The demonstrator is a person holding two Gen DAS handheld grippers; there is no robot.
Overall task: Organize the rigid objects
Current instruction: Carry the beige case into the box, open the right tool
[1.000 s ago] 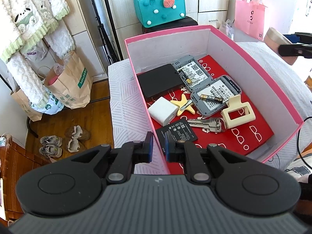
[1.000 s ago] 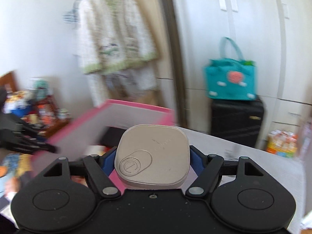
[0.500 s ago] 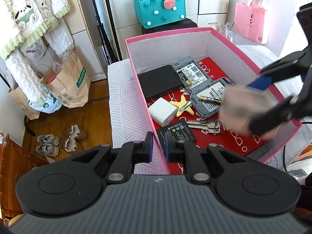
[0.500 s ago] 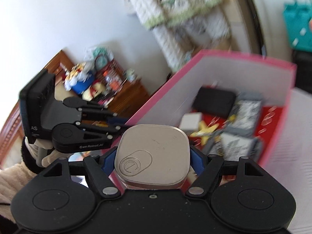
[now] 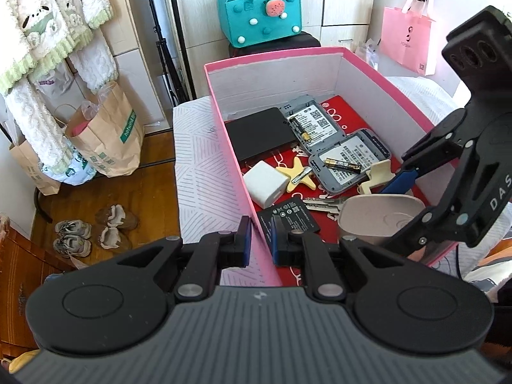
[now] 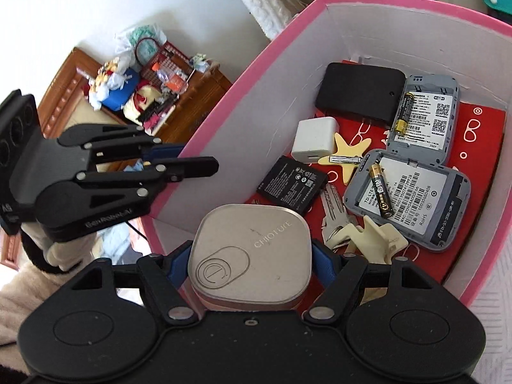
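My left gripper [image 5: 260,240] is shut on the near wall of the pink box [image 5: 275,59], which stands on a white patterned bed; the right wrist view shows it [image 6: 192,161] at the box's rim [image 6: 400,3]. My right gripper [image 6: 249,260] is shut on a beige square compact case [image 6: 252,249] and holds it tilted just above the box's near end [image 5: 377,214]. Under it lie keys [image 6: 334,211] and a cream hair claw [image 6: 377,240]. Further in are a black battery pack [image 6: 292,180], a white charger [image 6: 313,140] and a yellow star clip [image 6: 350,156].
Two grey router backs [image 6: 425,118] [image 6: 412,198], each with a battery on it, and a black flat device [image 6: 358,92] fill the far end. Beside the bed are paper bags [image 5: 105,134], shoes [image 5: 92,228] on a wooden floor, and a teal felt bag [image 5: 259,16].
The right gripper, with the compact case in it, has swung in from the right and tipped downward until it hangs over the box's near end. The left gripper has kept still on the wall.
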